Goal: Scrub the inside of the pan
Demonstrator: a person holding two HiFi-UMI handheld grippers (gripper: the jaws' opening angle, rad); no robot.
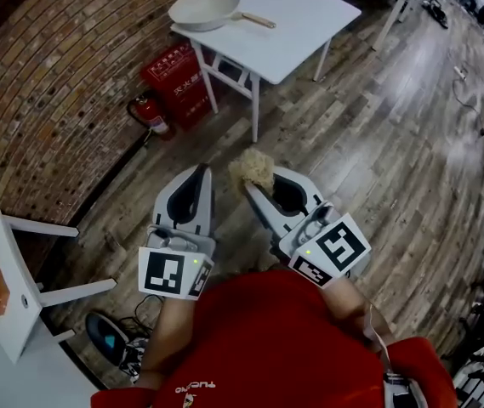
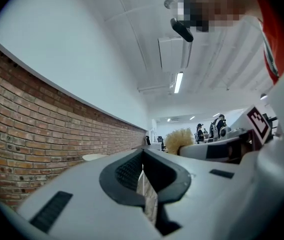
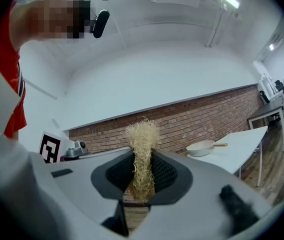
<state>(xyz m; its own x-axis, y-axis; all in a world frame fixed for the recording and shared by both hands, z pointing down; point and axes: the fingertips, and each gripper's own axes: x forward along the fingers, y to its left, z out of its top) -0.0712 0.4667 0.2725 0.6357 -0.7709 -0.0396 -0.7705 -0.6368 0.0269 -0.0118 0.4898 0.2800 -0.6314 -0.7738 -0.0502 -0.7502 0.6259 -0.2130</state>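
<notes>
A cream pan (image 1: 204, 9) with a wooden handle sits on a white table (image 1: 297, 25) far ahead of me; it also shows in the right gripper view as the pan (image 3: 200, 147). My right gripper (image 1: 251, 184) is shut on a straw-coloured fibre scrubber (image 1: 253, 169), whose tuft sticks out past the jaws as the scrubber (image 3: 142, 154). My left gripper (image 1: 202, 170) is held beside it, shut with nothing between its jaws. Both grippers hang close to my body, well short of the table. From the left gripper view the scrubber (image 2: 177, 140) shows to the right.
A brick wall (image 1: 63, 75) runs along the left, with a red fire extinguisher (image 1: 149, 113) and red box (image 1: 179, 78) at its foot under the table. A white chair or stand (image 1: 16, 283) is near left. Wooden floor (image 1: 369, 143) stretches between me and the table.
</notes>
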